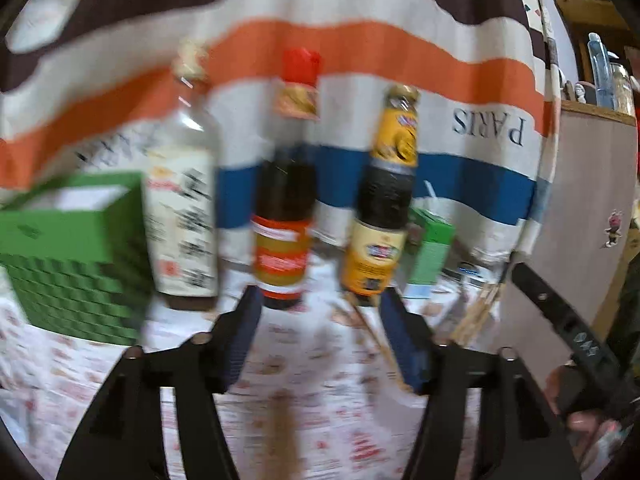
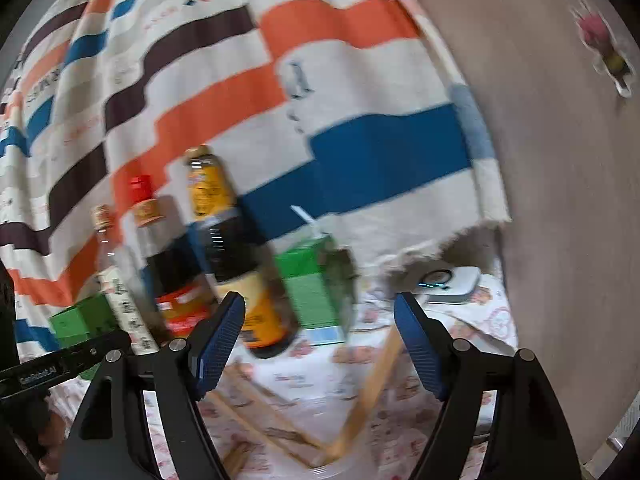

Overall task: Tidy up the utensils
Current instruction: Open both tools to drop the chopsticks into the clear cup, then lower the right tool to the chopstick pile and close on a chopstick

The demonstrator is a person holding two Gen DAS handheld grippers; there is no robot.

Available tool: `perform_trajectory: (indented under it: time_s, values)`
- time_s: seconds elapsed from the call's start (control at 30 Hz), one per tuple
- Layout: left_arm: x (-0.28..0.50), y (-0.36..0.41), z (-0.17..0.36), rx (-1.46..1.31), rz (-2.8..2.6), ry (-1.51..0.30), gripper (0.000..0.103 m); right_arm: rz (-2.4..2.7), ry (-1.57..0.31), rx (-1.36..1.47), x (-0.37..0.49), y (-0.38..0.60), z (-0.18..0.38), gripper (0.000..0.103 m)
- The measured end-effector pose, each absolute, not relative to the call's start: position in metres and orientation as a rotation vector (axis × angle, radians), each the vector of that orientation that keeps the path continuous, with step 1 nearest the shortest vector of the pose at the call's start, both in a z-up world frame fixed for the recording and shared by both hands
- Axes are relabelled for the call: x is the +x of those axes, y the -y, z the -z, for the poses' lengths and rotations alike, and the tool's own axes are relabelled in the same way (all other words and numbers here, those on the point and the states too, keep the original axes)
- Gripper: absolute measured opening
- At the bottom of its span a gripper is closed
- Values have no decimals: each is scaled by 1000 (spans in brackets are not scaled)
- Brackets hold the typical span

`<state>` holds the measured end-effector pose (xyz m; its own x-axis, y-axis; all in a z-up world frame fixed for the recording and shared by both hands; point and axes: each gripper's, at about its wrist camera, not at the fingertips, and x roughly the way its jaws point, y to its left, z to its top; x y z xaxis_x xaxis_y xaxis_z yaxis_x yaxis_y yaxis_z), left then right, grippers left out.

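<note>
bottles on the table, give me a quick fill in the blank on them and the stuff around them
1. The middle bottle of the three has a ____ cap.
2. The basket left of the clear bottle is ____.
3. The word printed upside down on the striped cloth is ____.
4. The left gripper has its jaws ____, with nothing between them.

Missing words: red; green; PARIS; open

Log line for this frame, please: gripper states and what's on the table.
left hand-held gripper: open, empty | right hand-held gripper: open, empty | chopsticks: loose on table | three sauce bottles: upright
</note>
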<state>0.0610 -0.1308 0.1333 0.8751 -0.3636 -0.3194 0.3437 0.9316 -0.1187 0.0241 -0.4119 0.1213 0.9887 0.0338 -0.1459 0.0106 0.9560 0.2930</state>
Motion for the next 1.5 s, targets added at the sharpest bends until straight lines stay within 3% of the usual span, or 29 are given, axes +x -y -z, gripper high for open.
perform_trajectory:
  time_s: [0.2, 0.53, 0.83, 1.0, 1.07, 1.13, 1.27, 1.5]
  values:
    - [35, 95, -132, -8, 226, -336, 101, -181, -245, 300, 16, 372, -135, 79]
    - [63, 65, -74, -23, 160, -523, 102, -242, -419, 342, 18, 320, -91, 80]
    - [48, 27, -31, -125, 115, -549, 102, -177, -598, 362, 39, 307, -31, 80]
    - [61, 17, -13, -115, 52, -600, 102, -206, -660, 265, 44, 291, -18, 66]
    - [69, 15, -4, -106, 33, -638, 102, -213, -698, 231, 47, 285, -12, 54]
    - [77, 11, 7, -119, 20, -684, 102, -197, -758, 204, 52, 278, -5, 35]
    - [84, 1, 19, -158, 3, -735, 102, -242, -860, 201, 60, 263, 9, 25]
    - [87, -9, 22, -162, -25, -728, 102, -204, -1046, 260, 100, 249, 23, 16]
